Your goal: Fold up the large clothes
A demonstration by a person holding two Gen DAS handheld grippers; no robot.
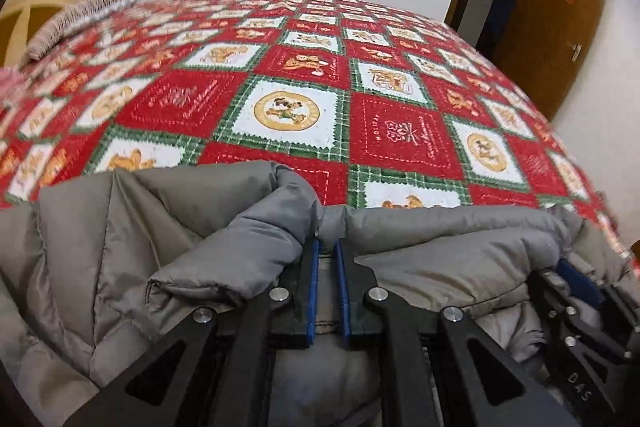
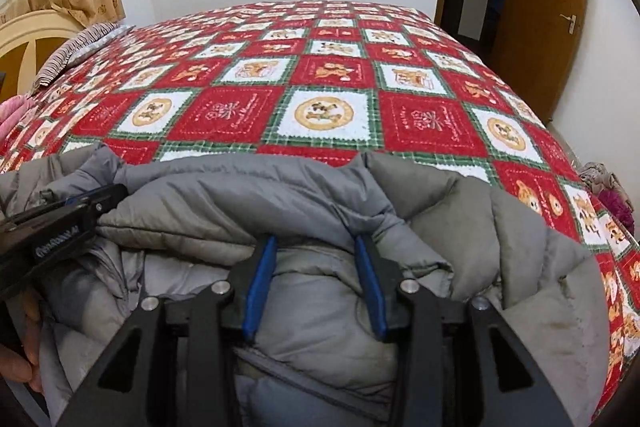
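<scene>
A grey padded jacket [image 1: 160,227] lies bunched at the near edge of the bed. My left gripper [image 1: 328,247] is shut on a thin fold of it, blue pads almost together. In the right wrist view the jacket [image 2: 240,195] fills the lower half, and my right gripper [image 2: 314,241] is closed on a thick puffy fold that fills the gap between its blue pads. The two grippers hold the same edge side by side. The left gripper [image 2: 92,199] shows at the left of the right wrist view, and the right gripper [image 1: 576,287] at the right of the left wrist view.
A red, white and green patchwork cover [image 2: 328,75] spreads over the bed behind the jacket. A striped pillow [image 2: 80,47] lies by the cream headboard [image 2: 28,43] at far left. A brown door [image 2: 548,7] stands right; other clothes [image 2: 608,187] sit off the bed's right edge.
</scene>
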